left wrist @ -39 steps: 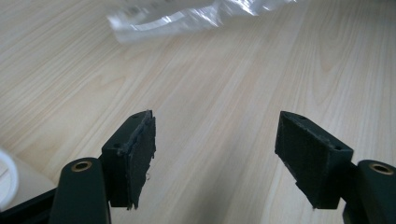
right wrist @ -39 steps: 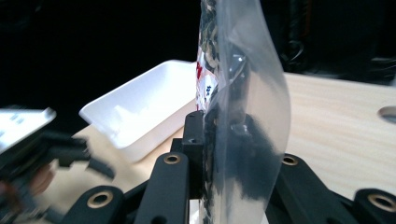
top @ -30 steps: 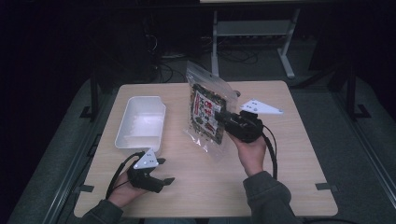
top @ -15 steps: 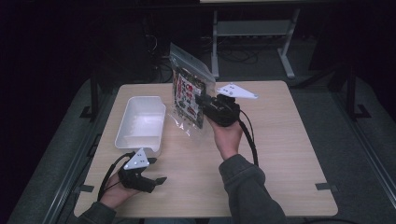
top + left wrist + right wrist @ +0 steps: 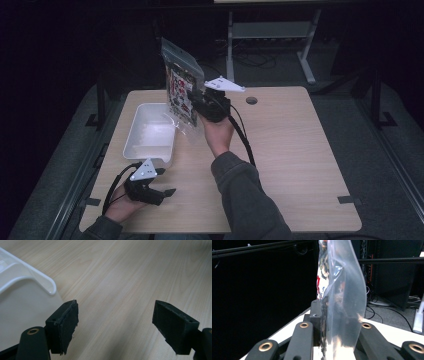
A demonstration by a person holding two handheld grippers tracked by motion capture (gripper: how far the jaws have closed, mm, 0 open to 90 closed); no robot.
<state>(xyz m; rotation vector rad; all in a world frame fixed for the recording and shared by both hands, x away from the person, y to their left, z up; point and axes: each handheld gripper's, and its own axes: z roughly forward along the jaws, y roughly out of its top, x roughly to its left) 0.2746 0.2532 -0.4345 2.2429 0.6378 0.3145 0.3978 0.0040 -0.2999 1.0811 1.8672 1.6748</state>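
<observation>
A clear plastic zip bag [image 5: 181, 90] with printed packets inside hangs in the air above the right rim of the white tray [image 5: 146, 145]. My right gripper [image 5: 200, 106] is shut on the bag's edge, and the bag stands upright between its jaws in the right gripper view [image 5: 339, 302]. My left gripper [image 5: 162, 192] rests low on the table near the front left, open, with nothing between its fingers [image 5: 65, 325]. The tray's corner [image 5: 30, 285] lies just left of it.
The light wooden table [image 5: 300, 165] has a round cable hole [image 5: 251, 100] at the back. A black cable [image 5: 244, 137] trails from the right gripper along the person's forearm. Dark floor and a metal stand lie beyond the table's far edge.
My right gripper has carried the bag leftward and a little up, from the middle back of the table to above the tray's right side. The left gripper has stayed put.
</observation>
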